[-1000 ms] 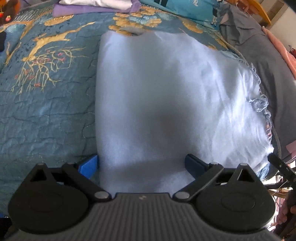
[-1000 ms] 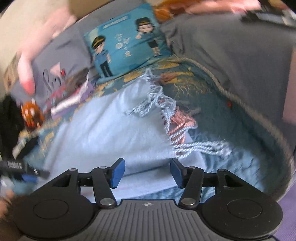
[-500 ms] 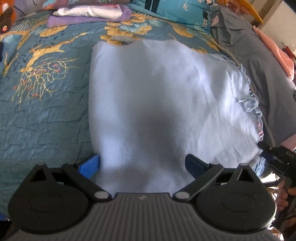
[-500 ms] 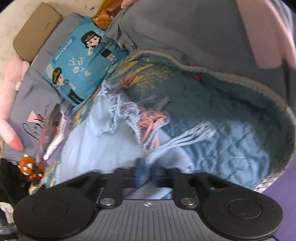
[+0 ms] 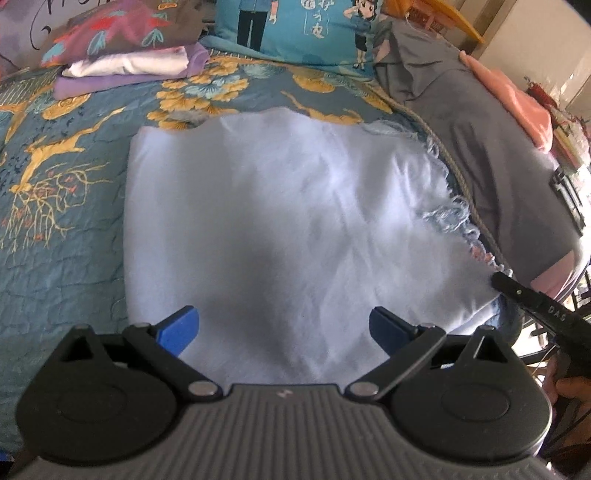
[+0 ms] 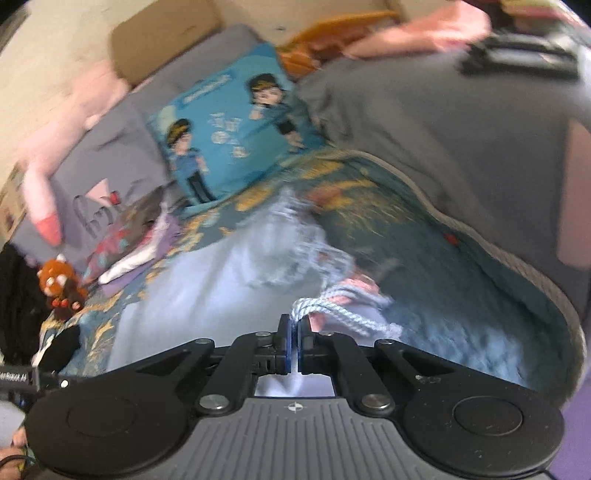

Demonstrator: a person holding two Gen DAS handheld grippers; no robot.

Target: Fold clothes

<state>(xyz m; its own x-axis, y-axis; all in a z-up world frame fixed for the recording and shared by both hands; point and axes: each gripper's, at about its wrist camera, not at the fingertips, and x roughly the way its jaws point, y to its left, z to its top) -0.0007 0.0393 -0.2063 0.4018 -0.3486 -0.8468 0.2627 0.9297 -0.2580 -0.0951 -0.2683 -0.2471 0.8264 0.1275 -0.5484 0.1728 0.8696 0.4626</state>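
Observation:
A pale blue fringed scarf [image 5: 288, 229] lies folded flat on the teal floral bedspread [image 5: 62, 206]. My left gripper [image 5: 284, 326] hovers open above its near edge, blue pads wide apart, nothing between them. At the scarf's near right corner the right gripper's black fingers [image 5: 524, 295] pinch the cloth. In the right wrist view my right gripper [image 6: 294, 332] is shut on the fringed corner of the scarf [image 6: 207, 302], with twisted blue and pink tassels [image 6: 340, 306] bunched just past the pads.
A stack of folded clothes [image 5: 129, 62] sits at the far left. A blue cartoon pillow [image 5: 299, 29] leans at the head. A grey duvet [image 5: 491, 140] with a pink garment [image 5: 517, 99] runs along the right. A small red panda toy [image 6: 59, 284] sits at the left.
The right gripper closed on the scarf's fringed corner and lifted slightly. The left gripper rose and drew back, so more of the scarf and the bed's far end shows.

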